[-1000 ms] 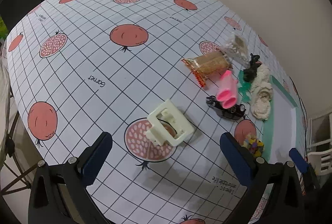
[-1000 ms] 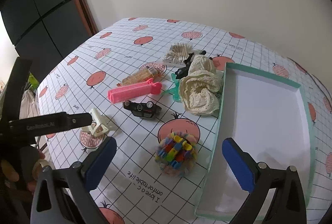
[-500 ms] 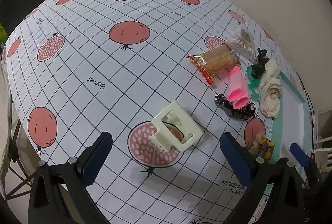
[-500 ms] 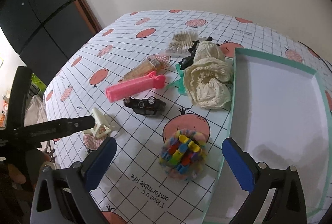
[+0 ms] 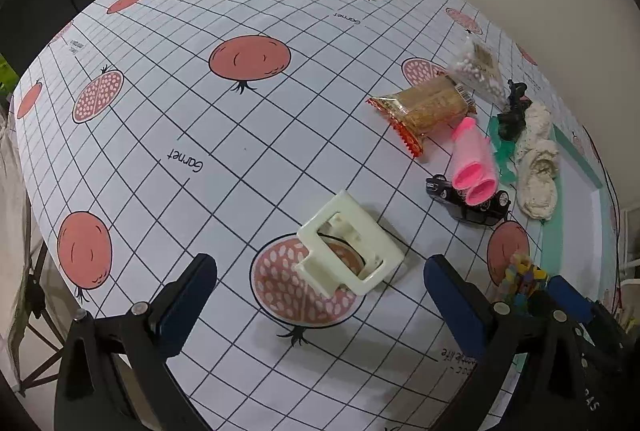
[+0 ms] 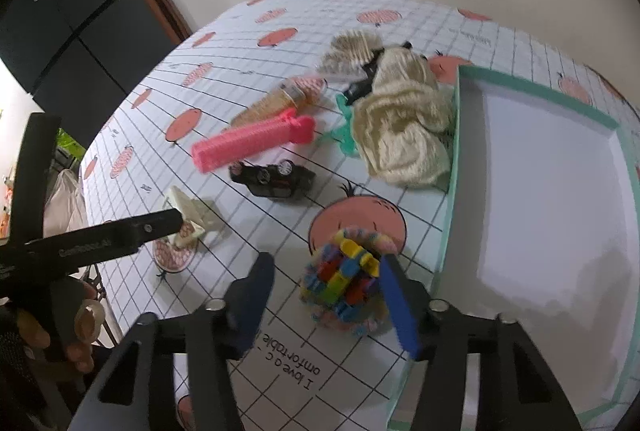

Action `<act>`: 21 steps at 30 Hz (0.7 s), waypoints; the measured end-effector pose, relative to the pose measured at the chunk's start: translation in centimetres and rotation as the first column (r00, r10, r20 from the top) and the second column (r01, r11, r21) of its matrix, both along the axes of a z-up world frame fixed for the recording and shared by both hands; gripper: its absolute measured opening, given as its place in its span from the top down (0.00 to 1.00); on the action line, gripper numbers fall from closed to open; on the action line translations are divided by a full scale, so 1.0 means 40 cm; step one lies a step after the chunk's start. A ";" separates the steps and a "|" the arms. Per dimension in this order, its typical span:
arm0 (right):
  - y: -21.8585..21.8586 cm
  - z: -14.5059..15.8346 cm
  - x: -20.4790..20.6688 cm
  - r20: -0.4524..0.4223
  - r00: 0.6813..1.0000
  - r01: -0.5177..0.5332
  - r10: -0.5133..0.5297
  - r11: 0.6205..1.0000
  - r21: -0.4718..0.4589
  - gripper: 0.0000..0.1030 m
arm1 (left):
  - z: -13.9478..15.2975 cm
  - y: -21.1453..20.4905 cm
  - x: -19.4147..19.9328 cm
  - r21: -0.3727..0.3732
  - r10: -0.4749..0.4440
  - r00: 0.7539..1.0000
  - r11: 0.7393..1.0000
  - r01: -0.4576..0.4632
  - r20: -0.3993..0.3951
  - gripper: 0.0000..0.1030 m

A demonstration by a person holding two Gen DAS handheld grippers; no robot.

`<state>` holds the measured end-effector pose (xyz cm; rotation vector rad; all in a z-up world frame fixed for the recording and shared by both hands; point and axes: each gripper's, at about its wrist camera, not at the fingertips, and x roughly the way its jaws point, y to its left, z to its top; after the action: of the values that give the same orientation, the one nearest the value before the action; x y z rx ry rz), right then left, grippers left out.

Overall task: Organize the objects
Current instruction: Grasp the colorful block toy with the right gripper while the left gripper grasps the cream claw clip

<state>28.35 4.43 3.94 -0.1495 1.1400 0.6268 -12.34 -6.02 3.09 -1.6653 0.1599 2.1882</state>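
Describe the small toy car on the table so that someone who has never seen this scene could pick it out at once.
Start at the teal-rimmed tray on the pomegranate tablecloth. Beside its rim lies a cream cloth bundle; further out is a long pink comb-like piece. The toy car sits just in front of that piece: the only black, wheeled thing there.

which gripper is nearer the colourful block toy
Right. The right gripper has its open jaws on either side of the colourful block toy. The left gripper is off to the side, in front of the cream clip.
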 end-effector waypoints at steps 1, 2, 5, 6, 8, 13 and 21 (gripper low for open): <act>-0.002 -0.001 0.002 -0.001 1.000 0.004 -0.004 1.000 -0.005 0.47 | 0.000 0.001 0.001 -0.001 -0.007 1.000 1.000 0.007 -0.003 0.00; -0.003 -0.004 0.004 -0.002 1.000 0.011 -0.011 1.000 -0.011 0.47 | 0.001 0.002 0.003 -0.003 -0.016 1.000 1.000 0.016 -0.006 0.00; -0.008 -0.005 0.007 -0.010 1.000 0.027 -0.027 0.999 -0.017 0.47 | 0.003 0.003 0.006 -0.011 -0.031 0.999 0.999 0.031 -0.017 0.00; -0.009 -0.004 0.007 -0.012 1.000 0.029 -0.029 0.999 -0.014 0.47 | 0.004 0.003 0.008 -0.013 -0.033 0.999 0.999 0.033 -0.021 0.00; -0.010 -0.003 0.008 -0.008 0.999 0.033 -0.034 0.999 -0.020 0.48 | 0.005 -0.001 0.009 -0.016 -0.039 0.999 0.999 0.039 -0.026 0.01; -0.011 -0.016 0.013 -0.040 0.998 0.037 -0.038 0.999 -0.022 0.51 | 0.007 0.000 0.008 -0.024 -0.062 0.997 0.998 0.062 -0.034 0.04; -0.017 -0.032 0.028 -0.069 0.996 0.054 -0.054 0.999 0.000 0.57 | -0.004 0.020 0.011 -0.042 -0.092 0.995 0.995 0.091 -0.029 0.13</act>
<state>29.46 3.75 2.65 -0.0957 1.2066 0.5885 -11.91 -5.22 2.93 -1.6128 0.2849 2.1570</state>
